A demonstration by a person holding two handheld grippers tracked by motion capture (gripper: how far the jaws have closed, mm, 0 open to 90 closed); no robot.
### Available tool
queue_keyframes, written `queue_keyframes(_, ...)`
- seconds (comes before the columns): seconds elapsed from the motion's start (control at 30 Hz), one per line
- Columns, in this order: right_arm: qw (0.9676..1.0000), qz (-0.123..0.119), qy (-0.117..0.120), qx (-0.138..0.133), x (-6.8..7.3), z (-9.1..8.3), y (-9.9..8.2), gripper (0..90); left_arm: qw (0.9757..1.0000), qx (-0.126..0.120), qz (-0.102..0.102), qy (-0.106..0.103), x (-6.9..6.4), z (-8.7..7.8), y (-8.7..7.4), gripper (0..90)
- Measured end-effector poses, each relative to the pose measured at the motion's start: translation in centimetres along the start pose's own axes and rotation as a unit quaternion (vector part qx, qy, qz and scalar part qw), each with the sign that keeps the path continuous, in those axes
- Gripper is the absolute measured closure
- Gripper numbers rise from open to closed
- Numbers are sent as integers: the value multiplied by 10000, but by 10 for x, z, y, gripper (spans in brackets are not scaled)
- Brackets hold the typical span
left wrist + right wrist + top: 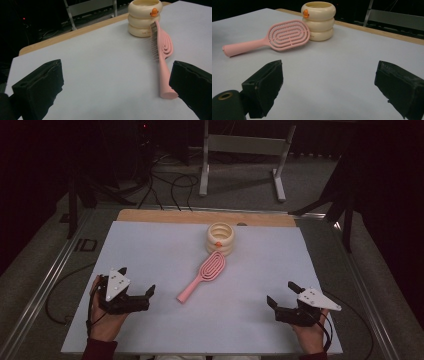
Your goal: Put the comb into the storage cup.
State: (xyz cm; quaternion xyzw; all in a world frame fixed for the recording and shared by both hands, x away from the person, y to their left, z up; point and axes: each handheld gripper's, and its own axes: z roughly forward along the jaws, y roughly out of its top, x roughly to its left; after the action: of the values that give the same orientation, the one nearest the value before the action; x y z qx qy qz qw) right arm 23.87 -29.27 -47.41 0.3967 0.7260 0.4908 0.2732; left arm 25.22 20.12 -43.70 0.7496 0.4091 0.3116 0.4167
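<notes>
Pink hairbrush (202, 275) tilted against cream ringed holder (220, 238), left gripper (137, 287) and right gripper (281, 294) spread, empty, well apart from both.

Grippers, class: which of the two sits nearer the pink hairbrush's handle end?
The left gripper: the pink hairbrush points its handle toward it, while the right gripper rests farther off.

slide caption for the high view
Two open grippers rest either side of a pink hairbrush leaning on a cream holder.
</notes>
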Motion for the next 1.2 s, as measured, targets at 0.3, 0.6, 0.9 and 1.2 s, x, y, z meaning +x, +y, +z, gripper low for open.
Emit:
queue_keyframes(0.3,10000,13,-8,-2,0,0,0,83,9998,149,122,-111,-15,21,8,1)
queue_keyframes(0.6,10000,17,-6,7,0,0,0,83,9991,300,238,-169,-30,41,14,1)
queue_keyframes(0.9,10000,15,-8,6,-1,0,0,83,9974,549,344,-312,-47,64,18,2)
queue_keyframes(1.2,10000,7,-5,12,-1,0,0,83,9946,844,540,-283,-59,79,22,10)
